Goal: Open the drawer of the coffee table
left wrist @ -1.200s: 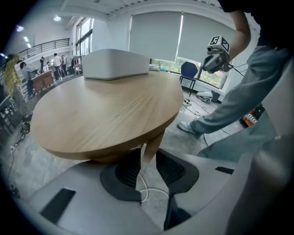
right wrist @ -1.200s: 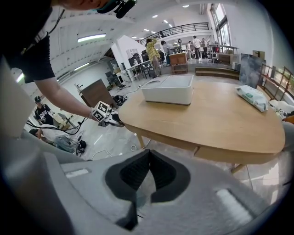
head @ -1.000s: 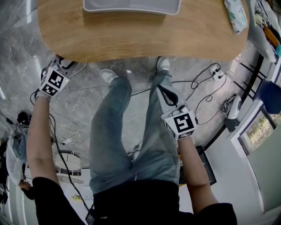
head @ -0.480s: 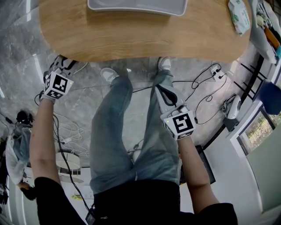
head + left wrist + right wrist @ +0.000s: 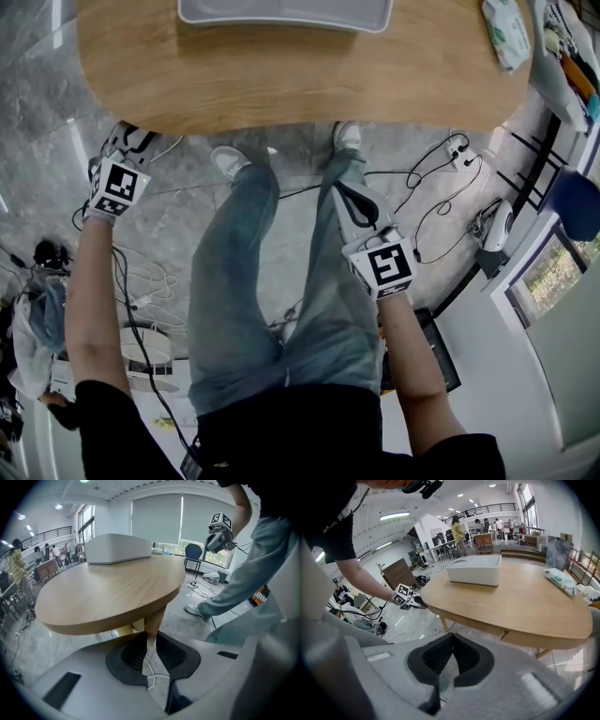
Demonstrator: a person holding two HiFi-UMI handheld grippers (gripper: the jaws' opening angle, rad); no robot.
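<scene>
Drawer (image 5: pixel 532 641) sits closed beneath the coffee table (image 5: pixel 281 80) top (that panel, I reckon). Left gripper (image 5: pixel 131 141), jaws just narrowing on nothing, hovers at the rim, likely lining up. Right gripper (image 5: pixel 354 204) is pinched shut, empty.

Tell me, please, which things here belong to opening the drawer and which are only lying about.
For the job: coffee table; left gripper, jaws just narrowed, nothing between; right gripper, shut, empty.
Lying about: grey tray; wipes packet; power strip; blue chair.
</scene>
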